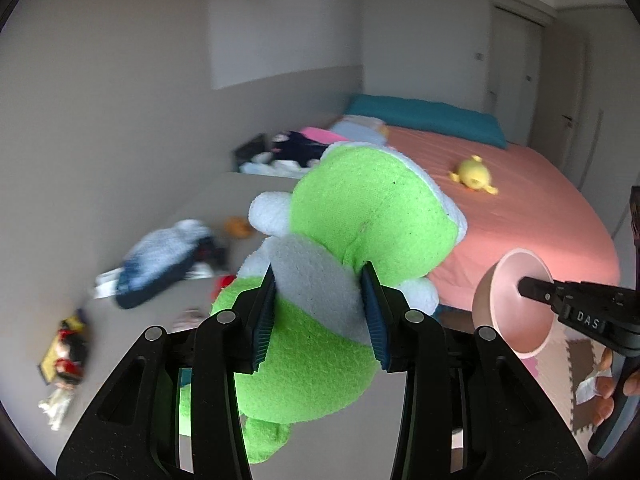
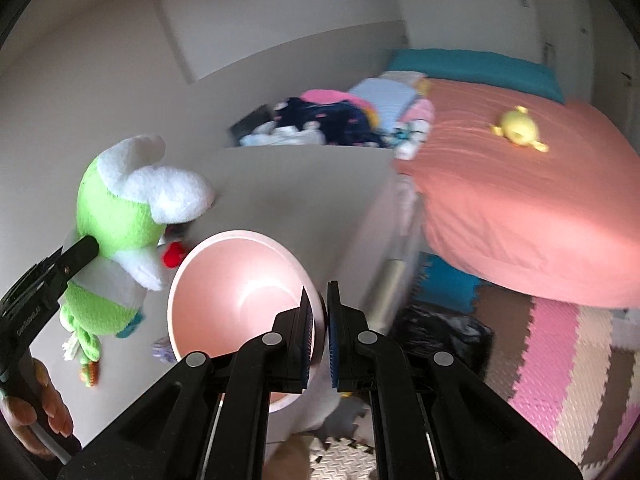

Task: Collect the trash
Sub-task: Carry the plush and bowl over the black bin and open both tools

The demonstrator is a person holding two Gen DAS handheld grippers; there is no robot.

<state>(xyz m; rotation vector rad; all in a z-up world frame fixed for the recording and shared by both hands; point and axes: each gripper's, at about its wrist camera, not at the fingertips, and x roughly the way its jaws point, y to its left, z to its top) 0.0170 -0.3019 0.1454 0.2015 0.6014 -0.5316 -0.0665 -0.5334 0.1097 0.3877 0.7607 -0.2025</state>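
Left wrist view: the left tongs are clamped on a green and white plush toy, their blue pads pressing its white belly at centre frame. At four o'clock the right tongs pinch the rim of a pink bowl. A yellow plush lies on the bed at two o'clock; blurred clothes and a doll litter the floor toward eight and nine o'clock.

Right wrist view: the right tongs, nearly closed, grip the pink bowl's rim at six o'clock. The plush toy hangs in the left tongs at nine o'clock. A black bag sits on the floor at five o'clock.
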